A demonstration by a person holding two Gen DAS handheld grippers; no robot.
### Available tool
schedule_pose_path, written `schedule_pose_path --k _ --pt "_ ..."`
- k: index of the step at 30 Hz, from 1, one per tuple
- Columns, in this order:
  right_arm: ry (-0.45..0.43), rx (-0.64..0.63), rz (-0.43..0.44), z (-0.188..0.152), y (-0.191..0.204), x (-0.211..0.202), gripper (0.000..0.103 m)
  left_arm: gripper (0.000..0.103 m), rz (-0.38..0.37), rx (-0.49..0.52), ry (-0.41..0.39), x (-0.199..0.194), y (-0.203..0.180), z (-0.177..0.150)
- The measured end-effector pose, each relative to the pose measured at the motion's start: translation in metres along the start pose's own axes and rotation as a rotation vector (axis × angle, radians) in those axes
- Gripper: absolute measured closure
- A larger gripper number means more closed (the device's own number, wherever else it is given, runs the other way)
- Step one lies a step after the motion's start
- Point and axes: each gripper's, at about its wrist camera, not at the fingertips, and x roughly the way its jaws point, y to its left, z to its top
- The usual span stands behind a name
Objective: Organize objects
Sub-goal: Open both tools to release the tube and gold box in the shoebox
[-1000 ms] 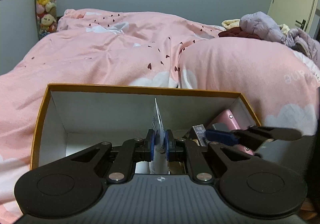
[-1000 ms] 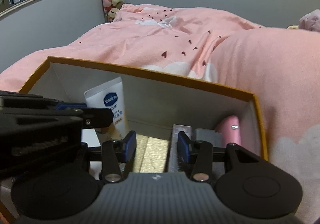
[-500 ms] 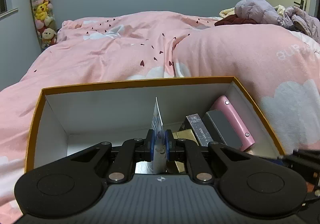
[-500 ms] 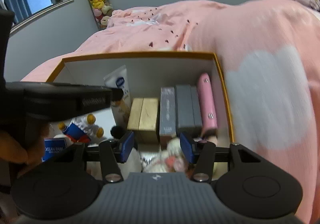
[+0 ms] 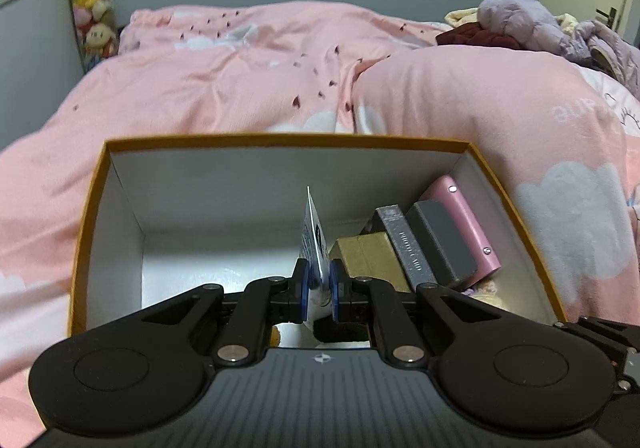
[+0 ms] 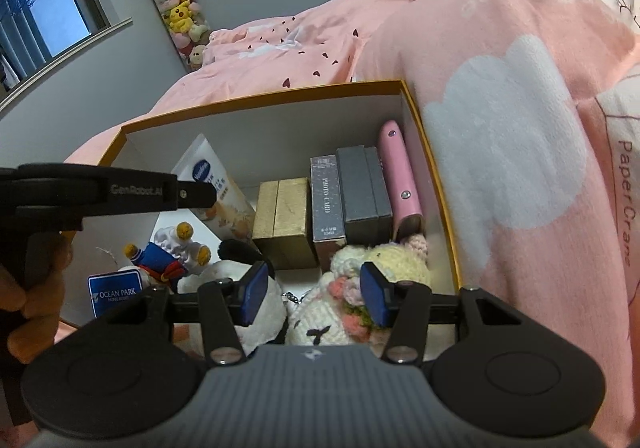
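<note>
Cardboard box (image 6: 434,171), orange rim, white inside, on a pink duvet (image 6: 500,95); along its right wall a pink case (image 6: 400,171), then two grey boxes (image 6: 366,191), a dark box (image 6: 328,203) lettered PHOTO CARD, and a gold box (image 6: 286,215), side by side. Leaning behind the gold box, a white lotion tube (image 6: 216,187); in front, a small duck doll (image 6: 168,252), a blue Ocean Park tag (image 6: 116,294), a panda plush (image 6: 240,284), and a cream crocheted plush (image 6: 344,308). Right gripper (image 6: 314,294) above the plushes, jaws apart, nothing between; left gripper (image 6: 120,189) reaching in from the left; shelf of soft toys (image 6: 178,11) on the wall.
</note>
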Motion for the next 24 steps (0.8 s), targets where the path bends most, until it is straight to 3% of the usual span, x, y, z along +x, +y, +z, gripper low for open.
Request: schedule_pose_path --k 12,18,20,24 --pt "-0.013 -0.012 -0.010 0.004 0.002 0.009 0.049 0.090 -0.038 -0.056 -0.025 0.027 0.010 0.024" --pt "-0.014 -0.011 -0.012 0.004 0.004 0.013 0.049 0.090 -0.045 0.006 -0.034 0.032 0.000 0.022" --pt "-0.013 -0.010 -0.011 0.004 0.005 0.014 0.049 0.090 -0.026 0.043 -0.043 0.031 -0.005 0.021" --pt "-0.014 -0.015 -0.010 0.003 0.005 0.014 0.049 0.090 0.040 0.273 -0.082 0.028 -0.028 0.015"
